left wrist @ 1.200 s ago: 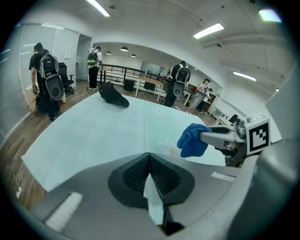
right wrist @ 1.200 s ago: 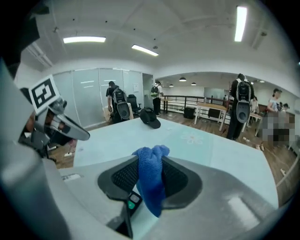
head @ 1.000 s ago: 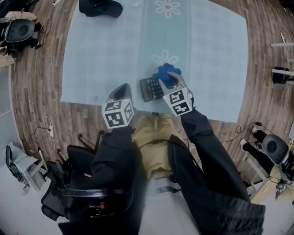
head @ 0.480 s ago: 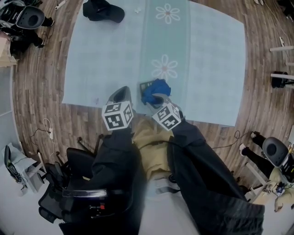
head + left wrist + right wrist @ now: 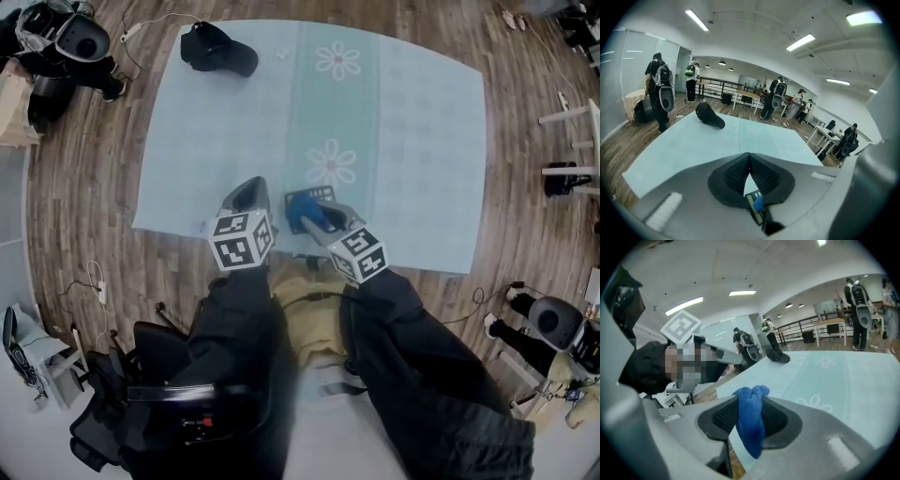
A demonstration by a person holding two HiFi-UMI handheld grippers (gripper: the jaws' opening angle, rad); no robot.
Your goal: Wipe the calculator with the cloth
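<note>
The dark calculator [image 5: 307, 198] lies near the front edge of the pale blue table [image 5: 412, 150]; only its far end shows. My right gripper [image 5: 320, 218] is shut on the blue cloth [image 5: 316, 221], which rests over the calculator's near part. In the right gripper view the blue cloth [image 5: 750, 420] hangs bunched between the jaws of the right gripper [image 5: 749, 414]. My left gripper [image 5: 247, 193] hovers just left of the calculator, shut with nothing in it. In the left gripper view, the left gripper [image 5: 749, 158] has its pads meeting; the calculator [image 5: 752, 205] and the cloth [image 5: 759, 203] peek through below.
A black cap [image 5: 218, 49] lies at the table's far left corner, also in the left gripper view as the cap [image 5: 710, 115]. White flower prints [image 5: 332, 161] mark the table's middle strip. Chairs, bags and cables stand on the wood floor [image 5: 84, 197] around; several people stand at the back.
My right gripper has drawn the blue cloth from the calculator's far right side across it toward the near edge. The left gripper has stayed where it was.
</note>
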